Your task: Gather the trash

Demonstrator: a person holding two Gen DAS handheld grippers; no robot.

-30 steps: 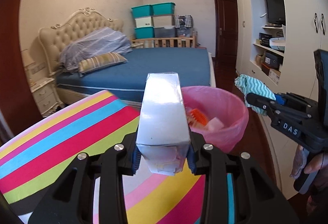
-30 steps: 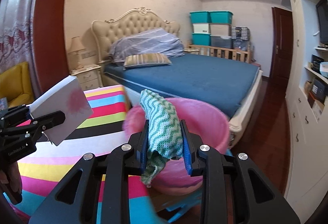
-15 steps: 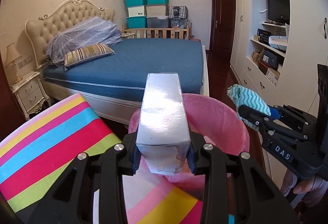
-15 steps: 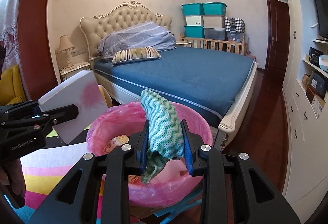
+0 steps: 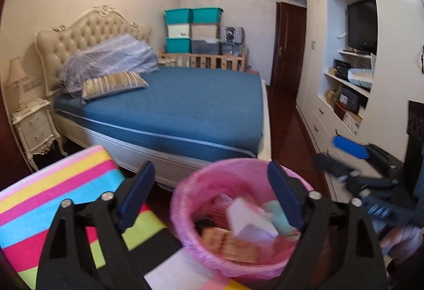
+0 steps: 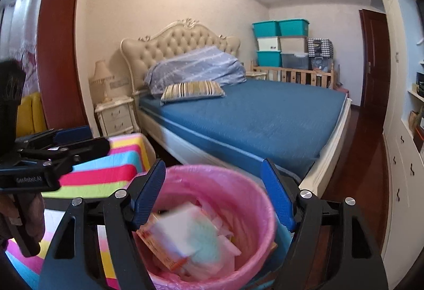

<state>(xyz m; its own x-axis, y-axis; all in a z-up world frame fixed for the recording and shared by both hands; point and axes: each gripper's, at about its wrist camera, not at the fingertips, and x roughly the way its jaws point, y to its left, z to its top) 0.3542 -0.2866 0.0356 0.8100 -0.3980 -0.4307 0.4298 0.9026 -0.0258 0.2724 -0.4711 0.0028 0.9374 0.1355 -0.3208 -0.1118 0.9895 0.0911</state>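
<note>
hovering over the round bin lined with a pink plastic bag (image 5: 185, 213), left gripper (image 5: 210, 201) with blue-padded fingers spread wide and holding nothing. same on the other side: right gripper (image 6: 213, 196) splayed apart above that pink-lined bin (image 6: 254, 200), nothing between the pads. half a second ago clamped on a long white carton and a green-and-white zigzag cloth; now both dropped. white carton (image 5: 249, 218) lying tilted among orange wrappers inside the bin, pale green cloth (image 5: 279, 217) just beside it; in the right view both blurred, likely mid-fall, carton (image 6: 177, 230) touching cloth (image 6: 206, 237). striped bright tablecloth (image 5: 53, 200) to the left, blue-sheeted bed (image 6: 265, 115) beyond. means, by judgement, two trash items delivered together, both claws free for whatever else remains.
</note>
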